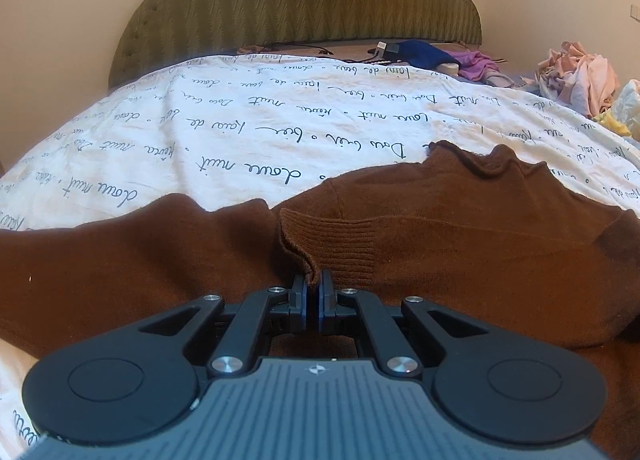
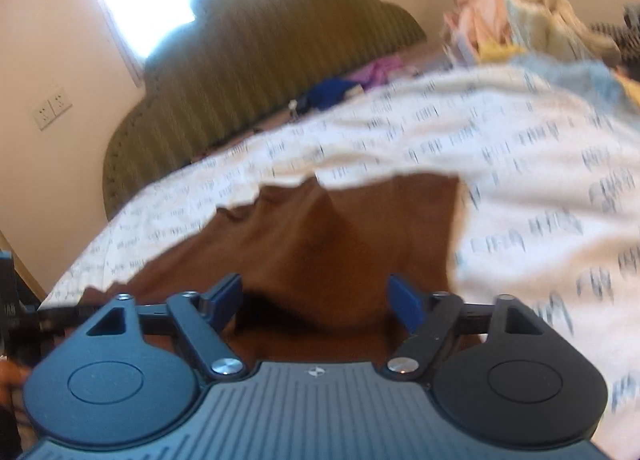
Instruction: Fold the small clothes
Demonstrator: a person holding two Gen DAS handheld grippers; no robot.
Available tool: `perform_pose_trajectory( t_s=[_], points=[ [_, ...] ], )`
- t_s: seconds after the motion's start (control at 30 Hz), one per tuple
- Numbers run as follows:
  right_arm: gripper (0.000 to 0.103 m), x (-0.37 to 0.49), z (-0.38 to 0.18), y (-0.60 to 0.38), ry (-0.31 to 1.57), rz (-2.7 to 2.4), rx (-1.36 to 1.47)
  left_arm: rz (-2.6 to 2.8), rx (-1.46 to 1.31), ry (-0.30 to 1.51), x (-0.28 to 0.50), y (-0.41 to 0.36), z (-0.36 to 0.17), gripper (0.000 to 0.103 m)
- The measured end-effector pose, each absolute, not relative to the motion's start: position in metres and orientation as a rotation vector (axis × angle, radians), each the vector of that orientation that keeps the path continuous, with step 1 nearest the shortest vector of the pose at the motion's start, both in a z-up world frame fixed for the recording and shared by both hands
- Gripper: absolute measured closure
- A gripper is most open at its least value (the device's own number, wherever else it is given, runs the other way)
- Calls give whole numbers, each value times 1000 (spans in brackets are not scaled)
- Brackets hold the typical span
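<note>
Sweater cuff pinched, right side free.
My left gripper [image 1: 314, 292] jaws clamp the ribbed cuff [image 1: 320, 244]; right gripper [image 2: 316, 302] jaws gape over the brown sweater [image 2: 320, 240], spread on the bed [image 1: 240, 119].

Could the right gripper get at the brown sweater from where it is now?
Probably yes: the right gripper stands open just above the brown sweater, with nothing between them.
</note>
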State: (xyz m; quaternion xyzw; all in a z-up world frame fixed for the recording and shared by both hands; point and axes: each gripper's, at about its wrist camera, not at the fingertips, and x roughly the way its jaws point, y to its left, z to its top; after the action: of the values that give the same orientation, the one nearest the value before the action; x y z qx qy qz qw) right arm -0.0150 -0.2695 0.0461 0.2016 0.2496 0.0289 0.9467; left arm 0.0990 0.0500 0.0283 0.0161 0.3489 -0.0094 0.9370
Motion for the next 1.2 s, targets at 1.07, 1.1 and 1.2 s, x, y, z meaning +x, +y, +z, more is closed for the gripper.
perform_pose_trajectory(
  t_s=[1.07, 1.1, 1.2],
  points=[
    [2, 49, -3, -260, 666, -21, 122, 209, -194, 653, 84, 118, 61, 98],
    [2, 49, -4, -259, 668, -22, 117, 193, -232, 642, 83, 117, 63, 98],
    [1, 50, -4, -255, 676, -29, 95, 93, -241, 664, 90, 95, 60, 96]
  ],
)
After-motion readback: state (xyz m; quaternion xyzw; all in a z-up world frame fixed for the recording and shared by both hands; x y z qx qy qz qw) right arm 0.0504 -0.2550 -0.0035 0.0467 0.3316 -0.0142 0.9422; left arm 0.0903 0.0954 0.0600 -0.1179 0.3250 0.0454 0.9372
